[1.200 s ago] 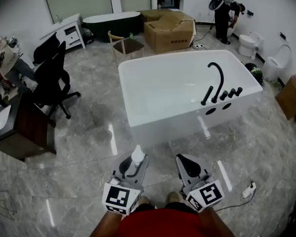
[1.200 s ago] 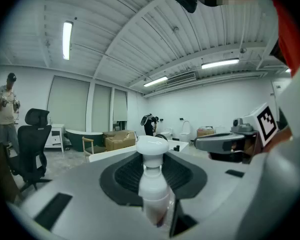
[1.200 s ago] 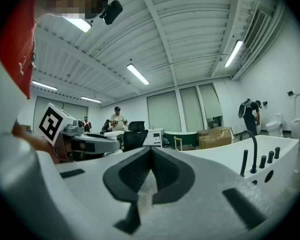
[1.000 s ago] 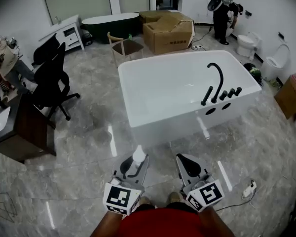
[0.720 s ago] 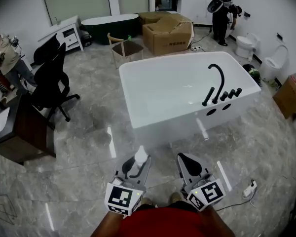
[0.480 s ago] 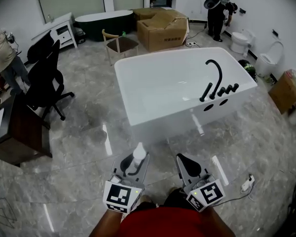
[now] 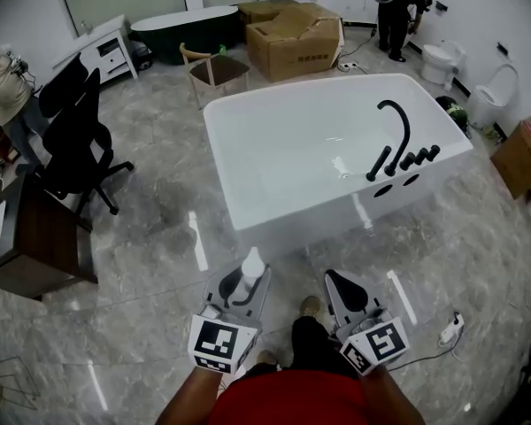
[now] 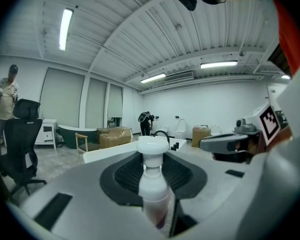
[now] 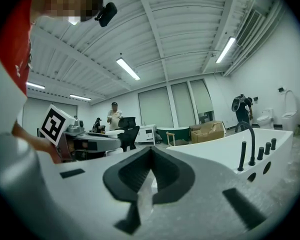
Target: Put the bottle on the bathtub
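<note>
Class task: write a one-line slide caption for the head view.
Left tongs hold a white bottle short of the white bathtub; right tongs shut, empty.

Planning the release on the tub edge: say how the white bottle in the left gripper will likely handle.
The bottle looks tall and narrow with a wide cap, so it may tip easily on the bathtub rim. Its smooth plastic is probably slick yet stiff: the left gripper holds it without visible denting.

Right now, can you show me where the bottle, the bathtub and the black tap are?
bottle (image 8: 153,186), left gripper view, on its white body below the cap.
bathtub (image 7: 301,224), head view, on its near outer wall.
black tap (image 7: 405,131), head view, on its curved pipe.
</note>
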### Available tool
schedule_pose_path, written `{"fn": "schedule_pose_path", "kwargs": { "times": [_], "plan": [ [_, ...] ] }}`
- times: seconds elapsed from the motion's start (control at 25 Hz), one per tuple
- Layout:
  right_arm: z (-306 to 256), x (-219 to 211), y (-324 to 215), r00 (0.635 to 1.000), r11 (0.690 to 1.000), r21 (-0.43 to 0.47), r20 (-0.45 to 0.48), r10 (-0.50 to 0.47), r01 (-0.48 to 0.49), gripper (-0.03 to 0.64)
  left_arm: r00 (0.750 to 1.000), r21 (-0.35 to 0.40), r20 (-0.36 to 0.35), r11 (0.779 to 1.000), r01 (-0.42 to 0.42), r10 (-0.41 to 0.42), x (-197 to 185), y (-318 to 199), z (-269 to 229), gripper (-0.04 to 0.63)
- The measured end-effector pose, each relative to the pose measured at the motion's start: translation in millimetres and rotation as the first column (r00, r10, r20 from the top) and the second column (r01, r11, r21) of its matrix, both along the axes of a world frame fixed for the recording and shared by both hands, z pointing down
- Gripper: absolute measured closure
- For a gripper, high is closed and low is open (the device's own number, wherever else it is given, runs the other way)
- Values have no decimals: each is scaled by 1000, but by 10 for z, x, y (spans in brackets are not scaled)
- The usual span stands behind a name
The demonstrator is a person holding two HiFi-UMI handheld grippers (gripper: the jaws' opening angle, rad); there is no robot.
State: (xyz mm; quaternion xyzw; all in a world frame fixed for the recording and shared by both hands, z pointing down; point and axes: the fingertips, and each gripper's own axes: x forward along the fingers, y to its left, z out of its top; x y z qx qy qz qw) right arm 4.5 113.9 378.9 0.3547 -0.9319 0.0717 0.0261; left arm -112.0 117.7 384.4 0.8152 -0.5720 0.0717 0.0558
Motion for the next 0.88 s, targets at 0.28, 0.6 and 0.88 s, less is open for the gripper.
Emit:
{"fn": "schedule_pose_path", "kwargs": {
  "times": [0.28,0.6,0.88],
  "plan": [
    [-32,54,-984,1000,999,30,21,-20,19,612,1000,-27,13,999,21,-20,12,-843,183,486],
    [-45,272,-1891,998,998,22,20,-62,61,612,997,-28,27,997,78,-77,123,-1787,430,486],
    [63,355,-2322,999,999,-13,7,-51,51,612,990,-59,52,990,132,-129,78,-2362,821,486]
  ]
}}
